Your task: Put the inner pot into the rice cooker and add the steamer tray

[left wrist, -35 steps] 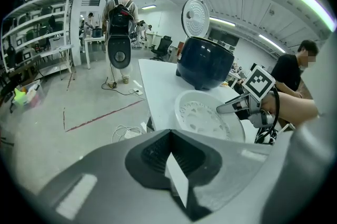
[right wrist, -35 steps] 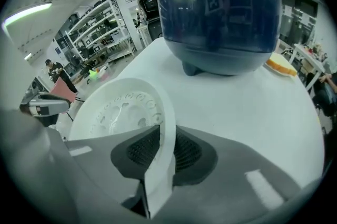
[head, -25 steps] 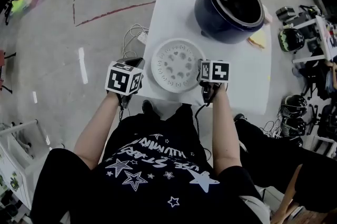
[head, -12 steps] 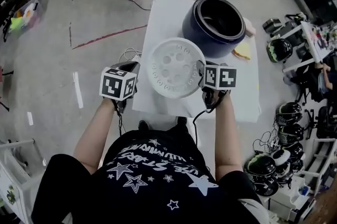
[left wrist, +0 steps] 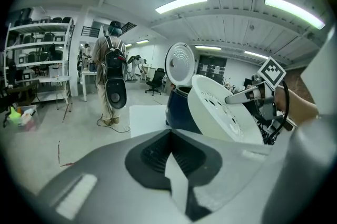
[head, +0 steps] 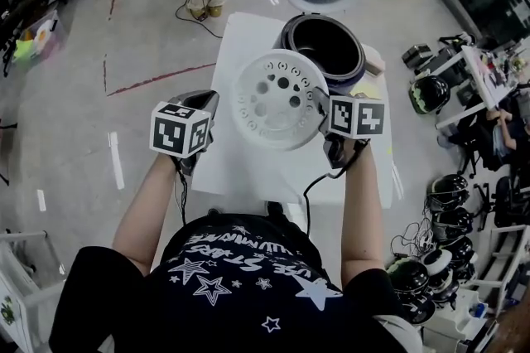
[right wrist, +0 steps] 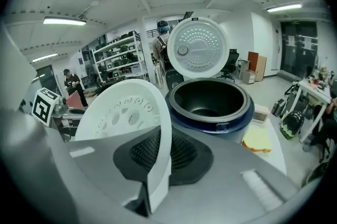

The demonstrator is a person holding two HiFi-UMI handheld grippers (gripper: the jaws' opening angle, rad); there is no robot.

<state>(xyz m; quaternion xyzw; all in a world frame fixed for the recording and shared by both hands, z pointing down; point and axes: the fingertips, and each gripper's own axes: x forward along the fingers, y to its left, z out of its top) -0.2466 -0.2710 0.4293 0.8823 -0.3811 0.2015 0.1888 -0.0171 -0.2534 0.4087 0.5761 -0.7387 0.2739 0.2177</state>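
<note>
Steamer tray (head: 277,99), white and round with rings of holes, is held in the air between the two grippers, in front of the person's chest and clear of the bench (head: 248,161). In the head view its perforated face is turned up toward the camera and its far edge overlaps the near rim of the rice cooker. The right gripper (right wrist: 158,165) has its jaws closed narrow on the tray's right rim, and the thin white wall runs straight between the ribbed pads. The left gripper (left wrist: 175,170) is on the opposite side, its jaws likewise pinched on a thin white edge at the tray's left rim. Each gripper's marker cube sits just outside the tray, with the person's bare forearms running back to a black shirt printed with stars. Below and beyond the tray lies the white bench. On its far half stands the dark blue rice cooker (head: 358,65). The inner pot (right wrist: 208,102), black inside with a grey rim, is already seated in it. Just right of the cooker a yellow cloth or sponge (right wrist: 256,141) lies on the bench, with a small white box (right wrist: 261,112) beside it. The cooker's lid (right wrist: 197,49) stands open and upright behind the pot, its pale dotted underside facing the grippers. Farther off, on the grey floor, a person wearing a dark backpack (left wrist: 114,73) stands beyond the bench, with an office chair (left wrist: 156,81) and metal shelves (left wrist: 31,60) behind.
</note>
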